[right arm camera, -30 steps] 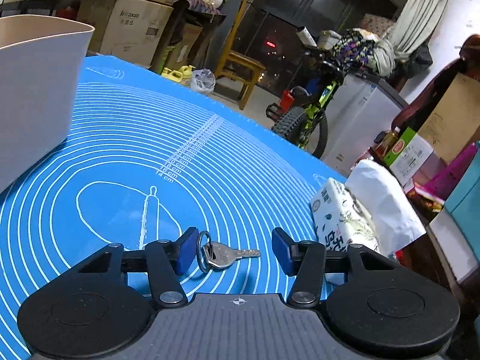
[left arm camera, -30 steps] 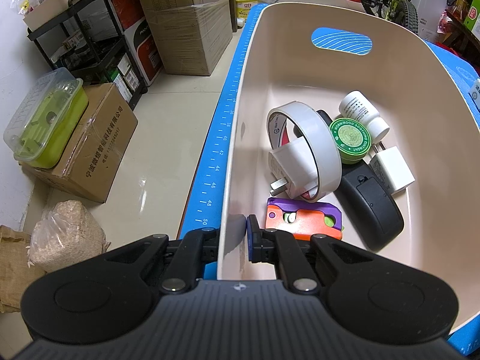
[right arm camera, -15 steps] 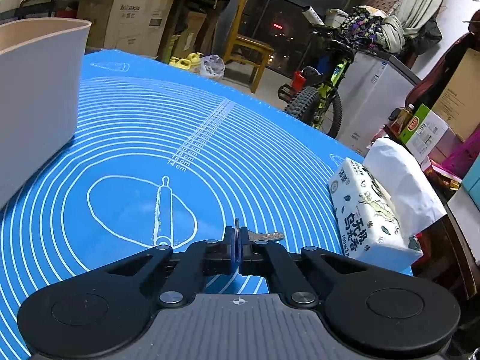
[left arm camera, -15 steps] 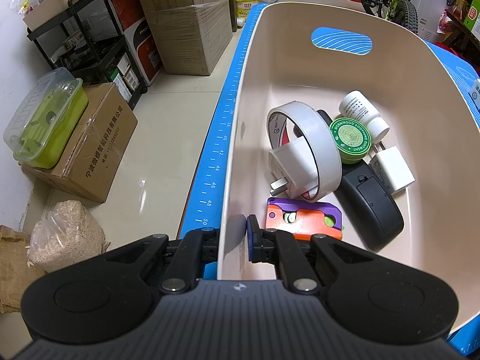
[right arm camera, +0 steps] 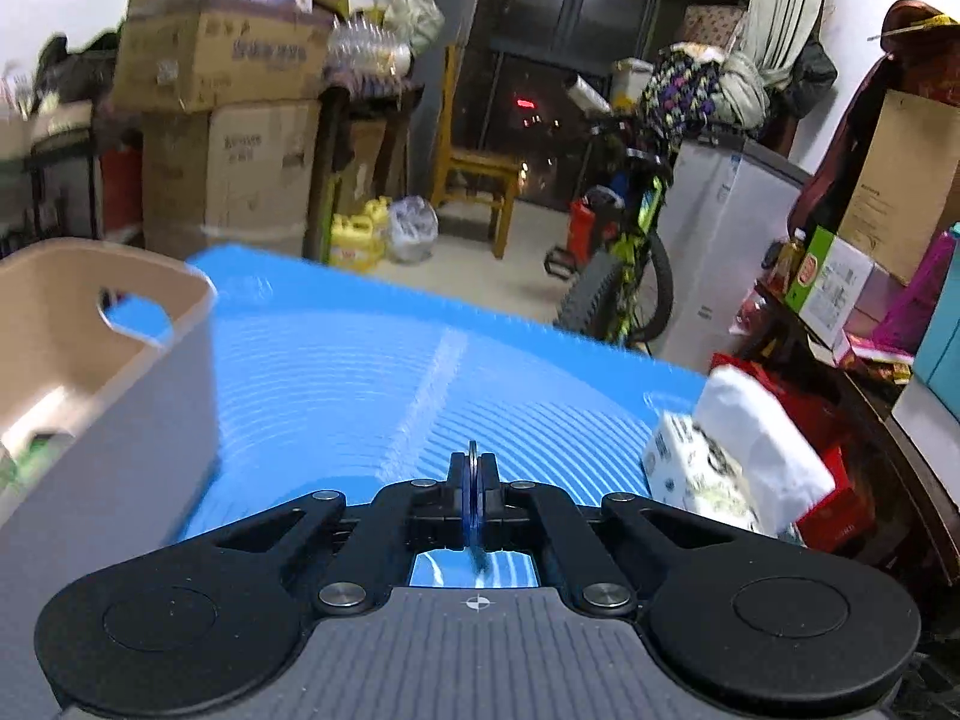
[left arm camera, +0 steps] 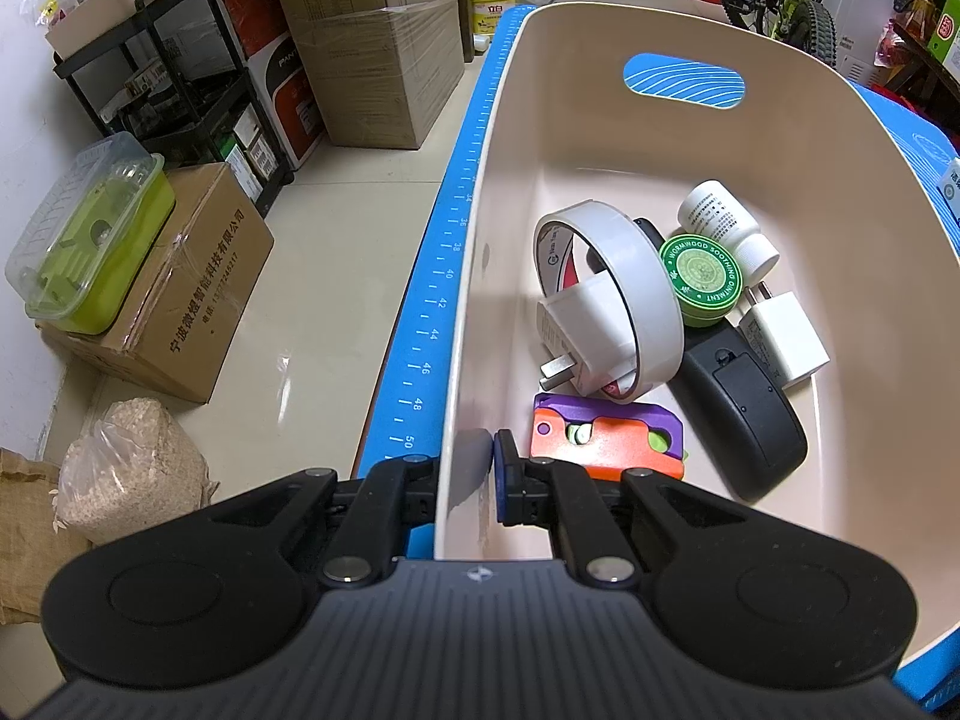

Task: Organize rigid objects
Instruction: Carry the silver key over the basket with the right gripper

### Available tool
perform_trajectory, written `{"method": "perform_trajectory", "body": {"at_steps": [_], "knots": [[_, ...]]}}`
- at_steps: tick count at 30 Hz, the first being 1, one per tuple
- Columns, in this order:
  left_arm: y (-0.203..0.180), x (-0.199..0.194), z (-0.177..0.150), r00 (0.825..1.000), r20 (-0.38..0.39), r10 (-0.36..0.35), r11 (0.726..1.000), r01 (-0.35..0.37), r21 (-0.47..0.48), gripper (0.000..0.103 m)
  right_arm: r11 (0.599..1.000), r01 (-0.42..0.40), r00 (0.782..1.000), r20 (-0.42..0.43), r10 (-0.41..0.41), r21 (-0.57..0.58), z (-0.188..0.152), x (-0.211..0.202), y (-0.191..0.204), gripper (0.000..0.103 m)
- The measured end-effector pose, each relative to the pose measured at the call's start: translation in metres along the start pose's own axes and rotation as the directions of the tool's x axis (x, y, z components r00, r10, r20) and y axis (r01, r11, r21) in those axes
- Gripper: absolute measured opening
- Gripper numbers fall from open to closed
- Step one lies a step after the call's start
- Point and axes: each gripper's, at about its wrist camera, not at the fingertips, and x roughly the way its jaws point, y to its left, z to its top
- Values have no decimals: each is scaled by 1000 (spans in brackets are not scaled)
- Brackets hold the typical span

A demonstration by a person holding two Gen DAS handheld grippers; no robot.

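- Key pinched between the pads of the right claw, ring edge poking up above the fingertips, blade hanging down in the gap behind them; lifted clear of the blue mat.
- Right claw clenched on that key, held above the mat, with the beige bin off to its left.
- Left claw clamped on the near rim of the beige bin: one finger outside the wall, the other pad inside against it.
- Inside the bin, nearest the left claw: orange and purple plastic toy lying flat on the floor of the bin.
- Just beyond it, roll of white tape standing tilted, with a white plug adapter lodged through its hole, prongs pointing left.
- Right of the roll, black computer mouse, underside up.
- Green round tin of ointment leaning against the roll and above the mouse.
- White pill bottle lying behind the tin, touching it.
- White USB charger beside the mouse, against the right wall.
- On the counter right of the right claw: pack of tissues at the mat's edge.
- Further out, blurred: cardboard boxes, wooden chair, bicycle.
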Motion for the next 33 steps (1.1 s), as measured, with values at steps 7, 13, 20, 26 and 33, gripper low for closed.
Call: {"method": "perform_trajectory", "body": {"at_steps": [7,13,20,26,33], "knots": [[0,0,0,1000,1,0,1000,0,0,12,995,-93,991,101,90,32,32,-42,25,22],[0,0,1,1000,0,1,1000,-1,0,12,974,-226,957,187,220,13,57,-78,59,22],[-2,1,1,1000,0,4,1000,-4,2,12,942,-333,928,157,337,-52,66,-84,107,22],[-2,1,0,1000,0,3,1000,-3,2,12,917,-387,916,73,395,-100,61,-79,142,22],[-2,1,1,1000,0,4,1000,-4,1,11,886,-440,898,-85,432,-145,50,-62,174,22]]}}
